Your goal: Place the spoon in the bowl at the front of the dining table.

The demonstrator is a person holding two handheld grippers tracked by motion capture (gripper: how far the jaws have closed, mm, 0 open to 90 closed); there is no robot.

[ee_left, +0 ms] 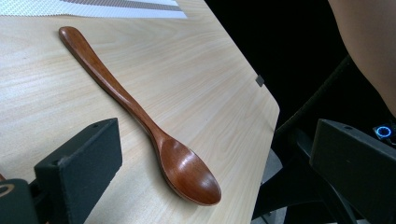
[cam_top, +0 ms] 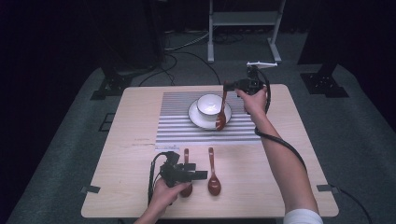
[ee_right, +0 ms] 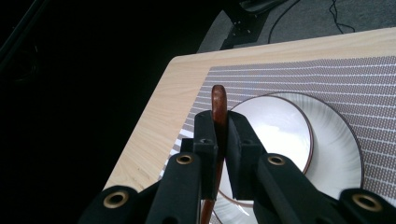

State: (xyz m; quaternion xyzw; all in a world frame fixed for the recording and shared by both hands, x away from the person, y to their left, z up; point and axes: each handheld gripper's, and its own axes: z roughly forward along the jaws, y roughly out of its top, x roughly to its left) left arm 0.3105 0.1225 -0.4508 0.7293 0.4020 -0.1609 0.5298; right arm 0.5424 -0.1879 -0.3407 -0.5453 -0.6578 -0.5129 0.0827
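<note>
Spoons: three; two flat near table [cam_top: 261, 186] front, one hanging beside bowl [cam_top: 208, 103].
Bowl: one, on saucer [cam_top: 198, 119].
Right gripper [ee_right: 218, 135]: clamped on hanging spoon [cam_top: 221, 114].
Left gripper [ee_left: 205, 154]: jaws wide, empty, over lying spoon [ee_left: 140, 116].

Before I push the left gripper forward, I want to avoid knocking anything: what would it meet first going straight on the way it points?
Probably the wooden spoon lying on the table, between the open jaws of the left gripper. Its bowl end is nearest, though depth is hard to judge.

Left tool [cam_top: 187, 175] hides one spoon's [cam_top: 186, 156] bowl (near edge).
</note>
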